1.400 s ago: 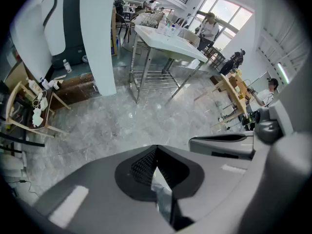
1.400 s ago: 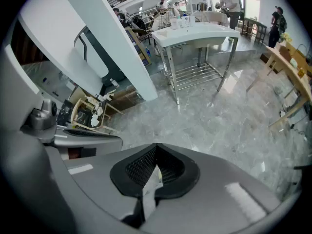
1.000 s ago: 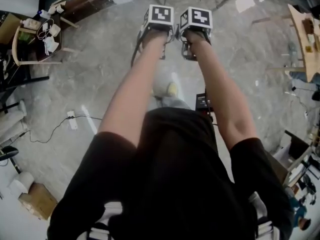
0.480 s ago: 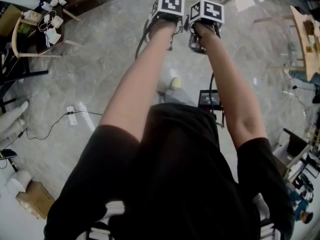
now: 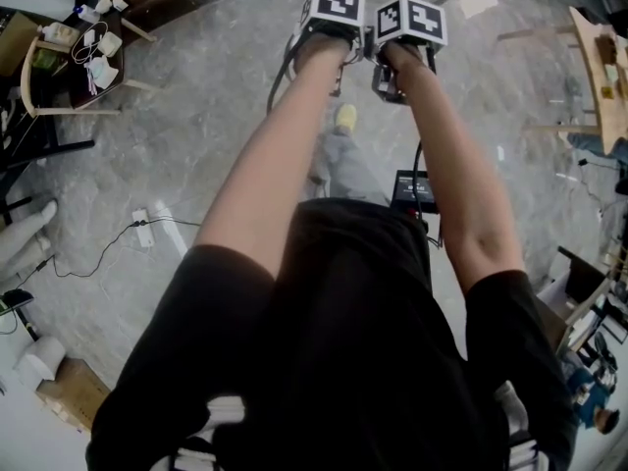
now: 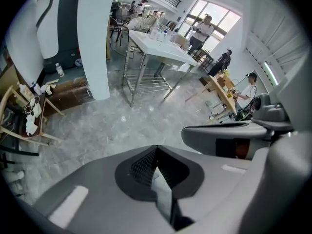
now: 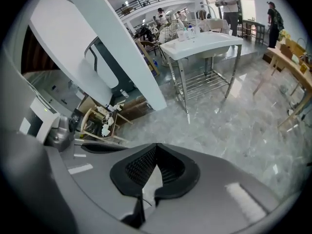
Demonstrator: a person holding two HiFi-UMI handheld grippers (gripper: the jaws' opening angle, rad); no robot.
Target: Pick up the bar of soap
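Left gripper (image 6: pixel 155 152) and right gripper (image 7: pixel 157 147) — jaws pressed together, nothing between; both face a white table (image 7: pixel 200 45).

Bright daylight from far windows (image 6: pixel 229 18) — glare patches on glossy floor (image 5: pixel 196 135); heavy fisheye warp, black vignetted corners, mostly sharp.

Grey marble floor (image 5: pixel 196 116), white metal-legged table (image 7: pixel 200 45) beyond.

Glossy, seemingly marble floor (image 5: pixel 196 126)
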